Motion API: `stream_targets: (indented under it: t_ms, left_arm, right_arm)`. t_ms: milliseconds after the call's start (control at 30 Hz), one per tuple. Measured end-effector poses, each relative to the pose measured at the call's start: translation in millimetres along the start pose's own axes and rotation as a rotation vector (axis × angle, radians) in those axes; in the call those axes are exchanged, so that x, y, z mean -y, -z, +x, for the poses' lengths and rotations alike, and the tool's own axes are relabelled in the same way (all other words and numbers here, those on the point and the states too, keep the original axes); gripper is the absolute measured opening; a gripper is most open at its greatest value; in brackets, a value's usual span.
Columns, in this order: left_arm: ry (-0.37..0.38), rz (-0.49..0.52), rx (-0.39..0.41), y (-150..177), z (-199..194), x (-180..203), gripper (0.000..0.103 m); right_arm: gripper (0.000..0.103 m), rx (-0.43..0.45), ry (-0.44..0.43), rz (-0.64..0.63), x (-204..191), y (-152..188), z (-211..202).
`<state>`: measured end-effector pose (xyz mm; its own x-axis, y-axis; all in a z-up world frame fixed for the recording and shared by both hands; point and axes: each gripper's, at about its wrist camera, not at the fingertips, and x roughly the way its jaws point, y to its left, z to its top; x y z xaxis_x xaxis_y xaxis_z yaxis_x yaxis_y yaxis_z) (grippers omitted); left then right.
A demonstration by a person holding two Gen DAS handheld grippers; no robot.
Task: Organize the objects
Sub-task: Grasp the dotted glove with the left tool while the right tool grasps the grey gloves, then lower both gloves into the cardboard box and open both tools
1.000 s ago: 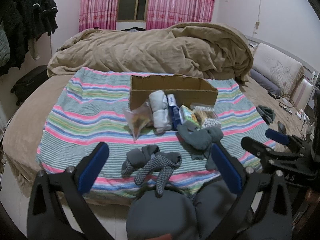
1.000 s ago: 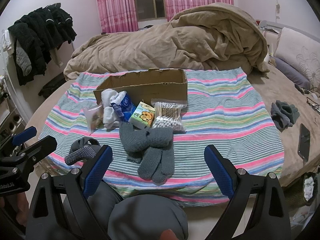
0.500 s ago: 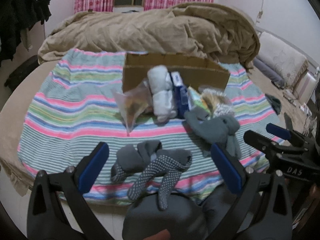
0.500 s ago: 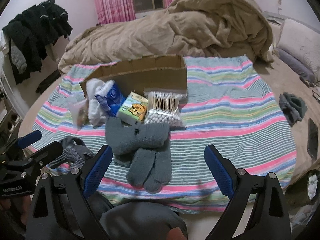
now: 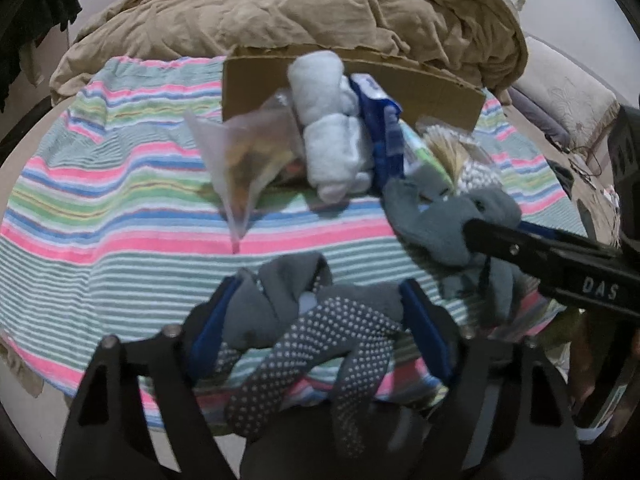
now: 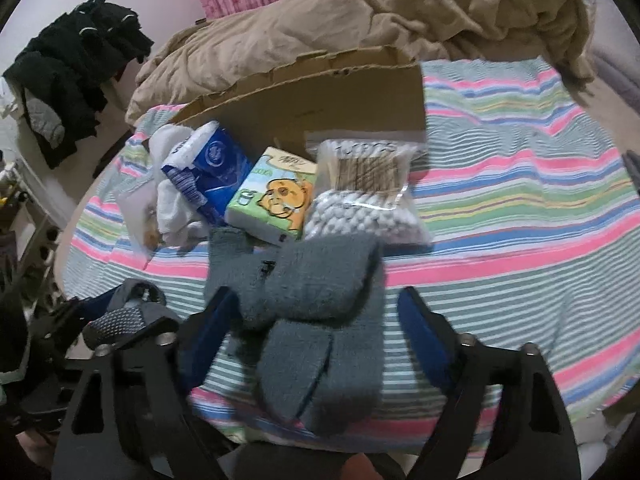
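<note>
Item 1: my left gripper (image 5: 316,328), jaws wide, straddling the dotted grey socks (image 5: 320,328) at the near edge of the striped blanket (image 5: 100,216); the blue pads sit either side of the bundle, and I cannot tell whether they touch it

Item 2: my right gripper (image 6: 316,332), jaws wide, around the plain grey socks (image 6: 312,304), which lie folded just in front of the other goods; pads on both flanks, contact unclear

Item 3: cardboard box (image 6: 320,96), low and open, standing on the blanket behind the row of goods, with the tan duvet (image 5: 300,12) heaped beyond it

Item 4: row leaning against the box front, from my left: clear plastic bag (image 5: 244,156), white rolled socks (image 5: 332,128), blue tissue pack (image 6: 212,168), green tissue pack with a bear (image 6: 276,196), bag of cotton swabs (image 6: 368,188). The plain grey socks touch the near ends of the green pack and the swab bag

Item 5: dark clothes (image 6: 76,68) hanging at the far left wall
</note>
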<state>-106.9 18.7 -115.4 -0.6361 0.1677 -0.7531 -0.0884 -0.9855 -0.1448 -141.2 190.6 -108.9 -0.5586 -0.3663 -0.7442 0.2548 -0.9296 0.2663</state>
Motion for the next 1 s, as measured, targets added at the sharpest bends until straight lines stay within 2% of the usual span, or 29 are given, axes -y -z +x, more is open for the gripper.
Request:
stream_targets:
  t_ms: [100,133,200,300,333,467,633,867,1000]
  left_arm:
    - [0.012,0.000,0.015,0,-4,0,0.064]
    - [0.015,-0.005,0.022,0,-7,0,0.054]
    - [0.017,-0.011,0.033,0,-12,-1,0.045]
    - [0.021,-0.010,0.040,-1,-21,-2,0.033]
    - [0.024,-0.010,0.042,-1,-23,-2,0.026]
    - [0.034,-0.009,0.055,-3,-31,-1,0.023]
    - [0.044,-0.016,0.069,-5,-42,1,0.022]
    - [0.066,-0.031,0.124,-24,-76,3,0.022]
    - [0.077,-0.043,0.173,-47,-101,3,0.022]
  right_arm:
    - [0.063,-0.015,-0.016,-0.013,-4,0,2]
    - [0.061,-0.017,-0.017,-0.016,-5,0,2]
    - [0.048,-0.023,-0.027,-0.029,-8,0,2]
    - [0.038,-0.016,-0.027,-0.055,-13,2,-1]
    - [0.036,-0.010,-0.021,-0.067,-16,2,-3]
    - [0.031,0.022,0.009,-0.105,-24,4,-11]
    - [0.031,0.068,0.027,-0.106,-25,0,-30]
    - [0.031,0.153,0.036,-0.117,-32,-24,-73]
    - [0.031,0.203,0.021,-0.139,-38,-49,-98]
